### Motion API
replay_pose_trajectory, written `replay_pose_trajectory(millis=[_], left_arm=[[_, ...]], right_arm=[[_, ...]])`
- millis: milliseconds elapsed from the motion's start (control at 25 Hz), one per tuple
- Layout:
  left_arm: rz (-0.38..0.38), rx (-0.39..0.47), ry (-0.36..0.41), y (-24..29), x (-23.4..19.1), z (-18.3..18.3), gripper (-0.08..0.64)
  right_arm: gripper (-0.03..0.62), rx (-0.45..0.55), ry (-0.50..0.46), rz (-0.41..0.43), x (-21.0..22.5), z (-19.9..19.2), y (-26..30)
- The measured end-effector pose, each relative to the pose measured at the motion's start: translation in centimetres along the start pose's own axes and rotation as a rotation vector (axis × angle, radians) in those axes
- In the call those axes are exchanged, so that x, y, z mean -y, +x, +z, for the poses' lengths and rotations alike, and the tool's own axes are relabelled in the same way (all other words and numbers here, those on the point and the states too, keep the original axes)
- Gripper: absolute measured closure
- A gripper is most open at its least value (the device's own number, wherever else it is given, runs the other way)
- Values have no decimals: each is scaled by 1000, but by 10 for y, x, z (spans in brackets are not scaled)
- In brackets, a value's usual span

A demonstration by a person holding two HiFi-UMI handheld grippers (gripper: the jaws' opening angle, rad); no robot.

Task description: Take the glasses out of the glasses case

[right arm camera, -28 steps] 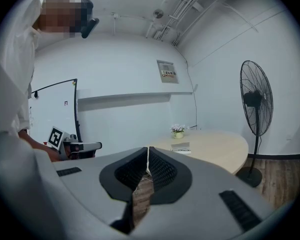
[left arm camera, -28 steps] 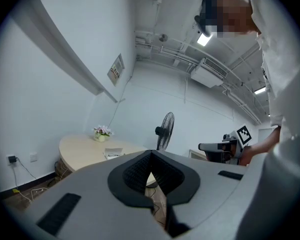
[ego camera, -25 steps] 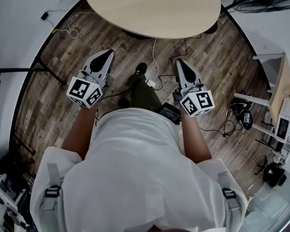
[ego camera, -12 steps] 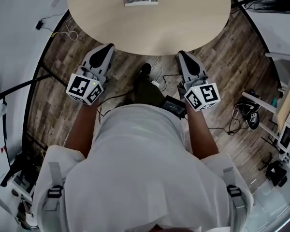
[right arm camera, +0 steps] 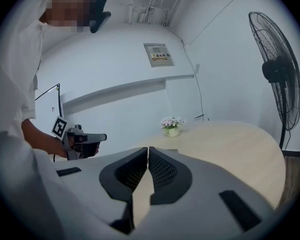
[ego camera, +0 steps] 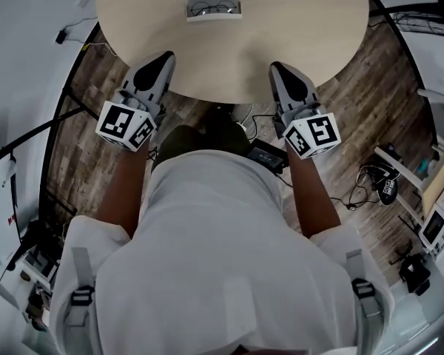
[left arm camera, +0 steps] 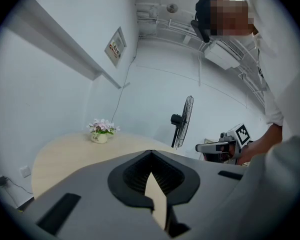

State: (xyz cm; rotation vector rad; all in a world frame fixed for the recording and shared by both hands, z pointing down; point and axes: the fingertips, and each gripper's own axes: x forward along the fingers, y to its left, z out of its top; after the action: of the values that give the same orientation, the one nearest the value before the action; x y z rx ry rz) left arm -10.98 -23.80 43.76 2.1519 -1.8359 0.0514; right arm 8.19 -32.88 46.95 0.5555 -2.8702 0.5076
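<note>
Smooth round wood table (ego camera: 296, 28) on dark plank floor (ego camera: 89, 95) is bearing an open glasses case (ego camera: 214, 15) (glasses (ego camera: 213, 8) inside); left gripper (ego camera: 165, 58) and right gripper (ego camera: 278, 68) are hovering closed, empty.

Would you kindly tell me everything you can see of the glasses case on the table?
The glasses case is a pale, rectangular box lying open and flat on the light wood-look table, well back from its near edge. Thin dark-framed glasses lie inside it. Its material is too small to tell. Nothing but the table touches its outside.
</note>
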Motion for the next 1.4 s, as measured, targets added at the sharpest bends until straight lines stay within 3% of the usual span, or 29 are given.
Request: replay_pose_trajectory(millis=[360, 840, 1040, 1240, 1400], left_arm=[[23, 2, 4, 2, -34, 8, 546], [-86, 13, 22, 22, -125, 25, 546], [-133, -14, 91, 23, -163, 21, 546], [-198, 2, 26, 24, -179, 8, 546], [-238, 0, -16, 26, -180, -6, 546]], right_arm=[[566, -24, 1, 8, 2, 0, 28], [566, -40, -44, -115, -15, 21, 97], [566, -51, -211, -104, -40, 36, 141], [565, -160, -401, -55, -58, 34, 176], [565, -269, -459, 1, -52, 26, 194]])
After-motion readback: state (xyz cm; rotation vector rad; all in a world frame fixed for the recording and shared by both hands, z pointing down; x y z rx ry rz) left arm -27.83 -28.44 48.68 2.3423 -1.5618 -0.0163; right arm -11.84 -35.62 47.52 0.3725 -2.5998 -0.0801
